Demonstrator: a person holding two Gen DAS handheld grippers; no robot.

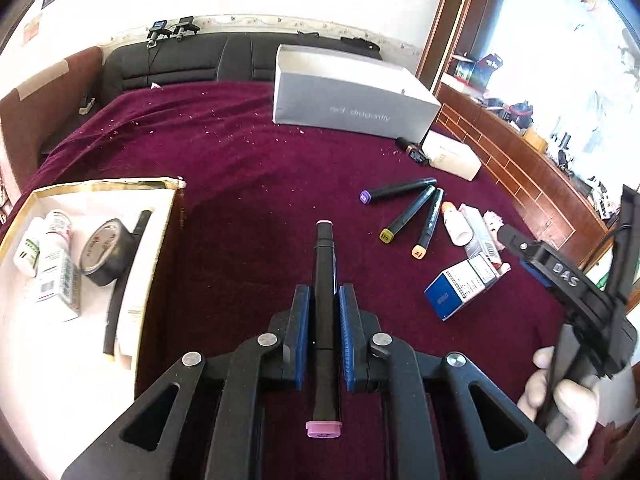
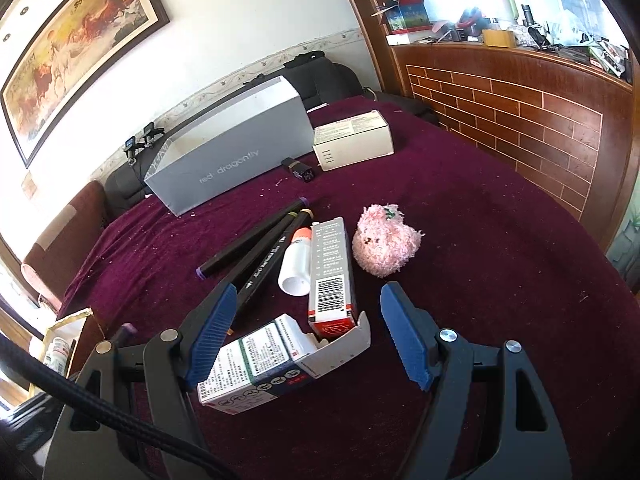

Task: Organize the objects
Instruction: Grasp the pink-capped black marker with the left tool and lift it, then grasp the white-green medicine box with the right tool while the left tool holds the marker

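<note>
My left gripper is shut on a black marker with a pink end cap, held above the maroon cloth. A gold-rimmed tray at the left holds bottles, a tape roll and a black marker. Three black markers lie on the cloth to the right. My right gripper is open over a blue-and-white medicine box, with a red-ended box, a white bottle and a pink plush ball just beyond. The right gripper also shows in the left wrist view.
A grey shoebox stands at the back of the table. A white carton and a small dark bottle lie beside it. A wooden brick-patterned panel borders the right side. A dark sofa sits behind.
</note>
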